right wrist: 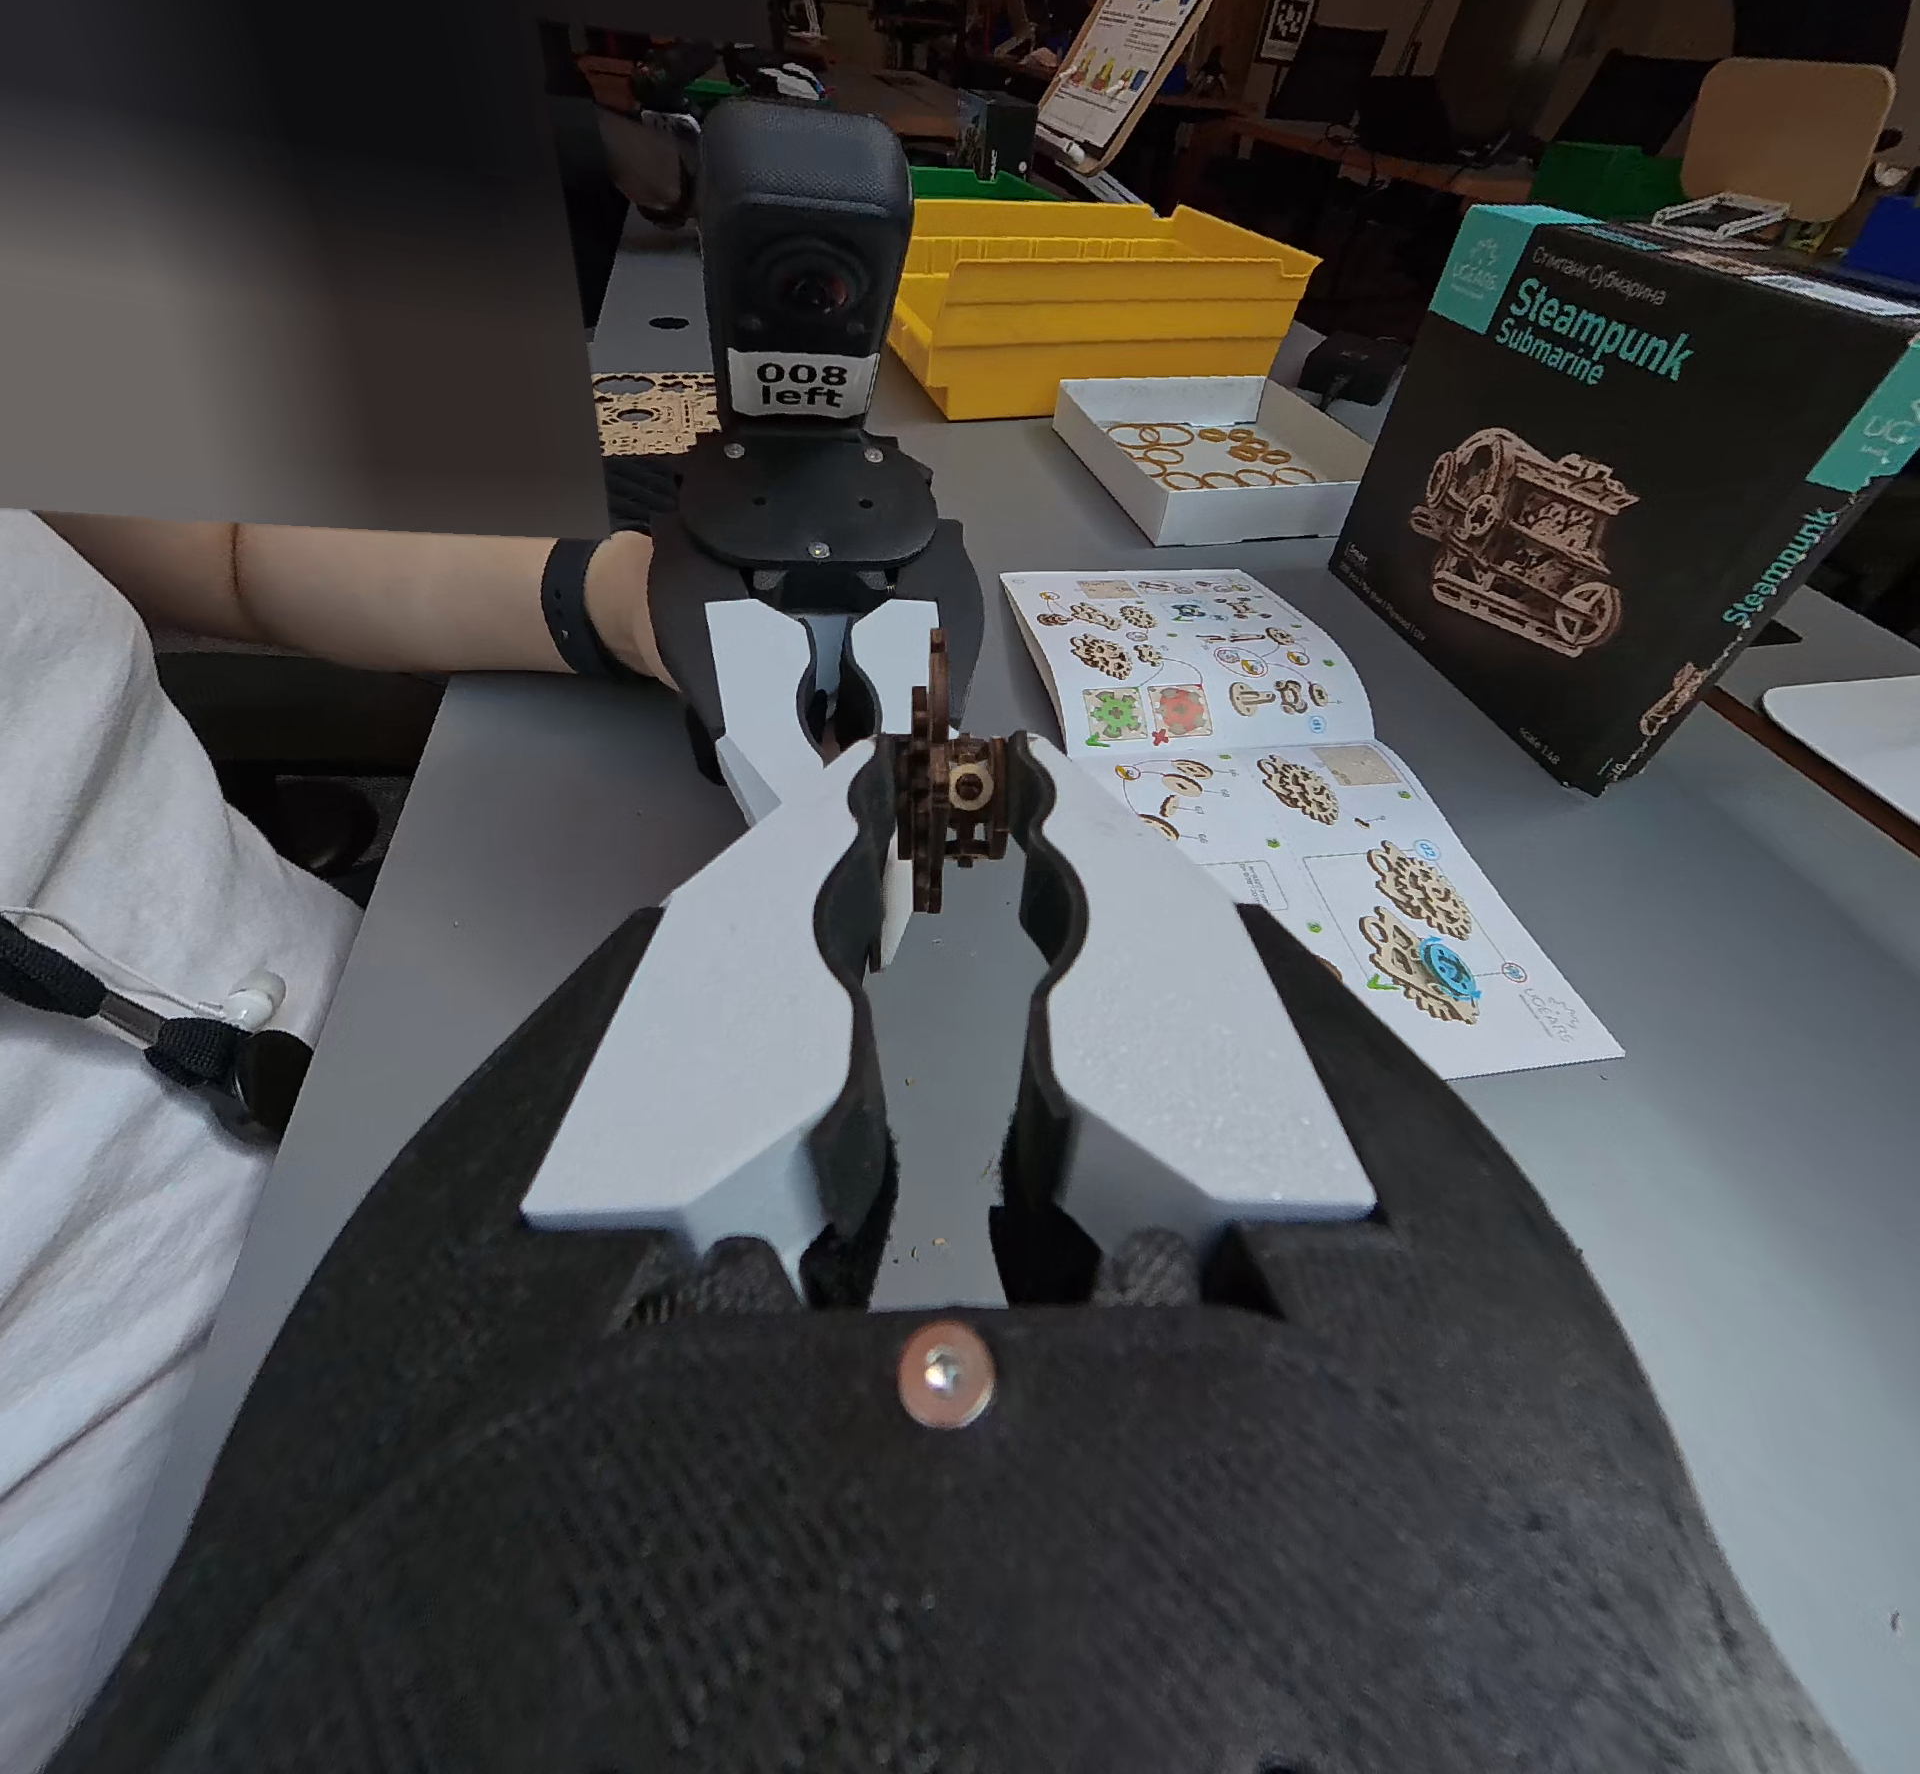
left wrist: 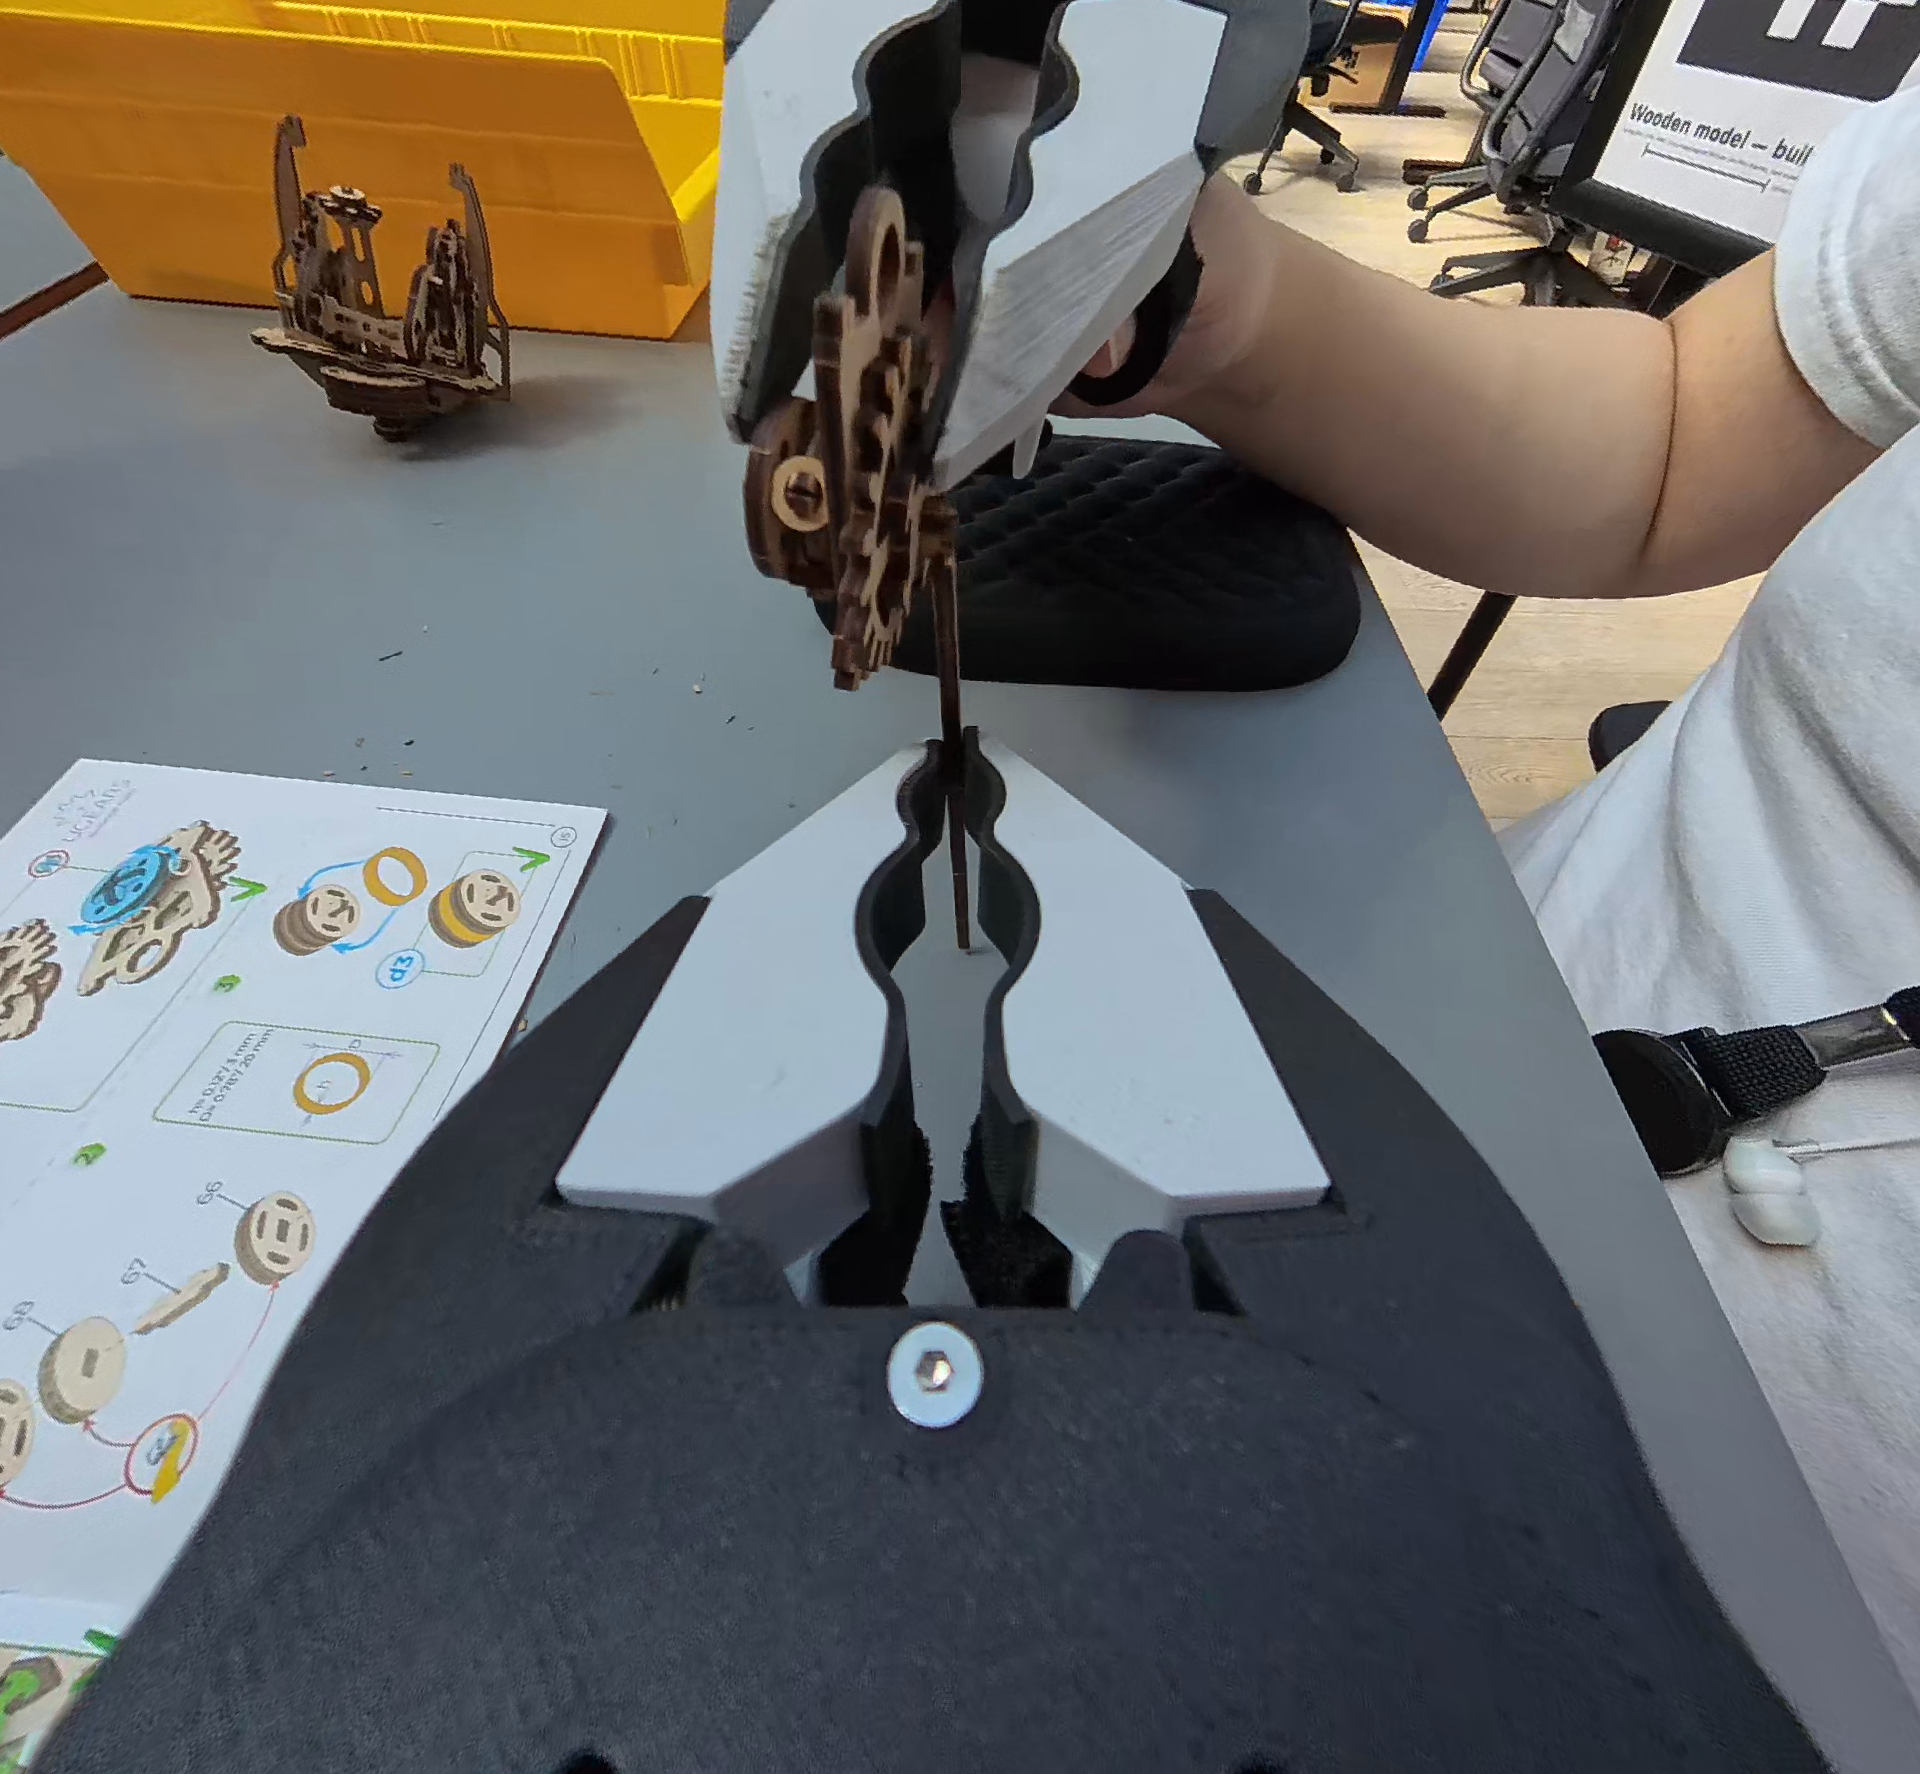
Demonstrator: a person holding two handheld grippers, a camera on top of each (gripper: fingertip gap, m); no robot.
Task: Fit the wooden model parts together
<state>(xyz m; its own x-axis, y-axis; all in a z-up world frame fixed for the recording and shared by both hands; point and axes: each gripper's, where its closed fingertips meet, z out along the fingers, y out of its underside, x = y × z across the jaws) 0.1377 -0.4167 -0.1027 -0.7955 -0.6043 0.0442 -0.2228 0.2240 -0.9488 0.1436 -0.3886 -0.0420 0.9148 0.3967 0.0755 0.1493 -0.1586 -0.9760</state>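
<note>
In the left wrist view my left gripper [left wrist: 951, 760] is shut on a thin dark wooden strip [left wrist: 948, 644], seen edge-on and standing up from the fingertips. Its top end meets a wooden gear assembly [left wrist: 878, 519] held by my right gripper [left wrist: 862, 436], which comes down from above. In the right wrist view my right gripper [right wrist: 951, 758] is shut on the same gear assembly [right wrist: 951, 789]. The left gripper [right wrist: 836, 722] faces it from just behind, its tips partly hidden. Both are above the grey table [left wrist: 416, 581].
A yellow bin [left wrist: 364, 114] and a partly built wooden model [left wrist: 384, 301] stand at the far left. An instruction sheet [left wrist: 260, 1049] lies front left, a black mesh pad [left wrist: 1143, 561] by the table's right edge. A kit box [right wrist: 1621, 498], a white tray of rings [right wrist: 1205, 467] and a booklet [right wrist: 1278, 789] lie right. My right fingertips sit around 6 cm from my left ones.
</note>
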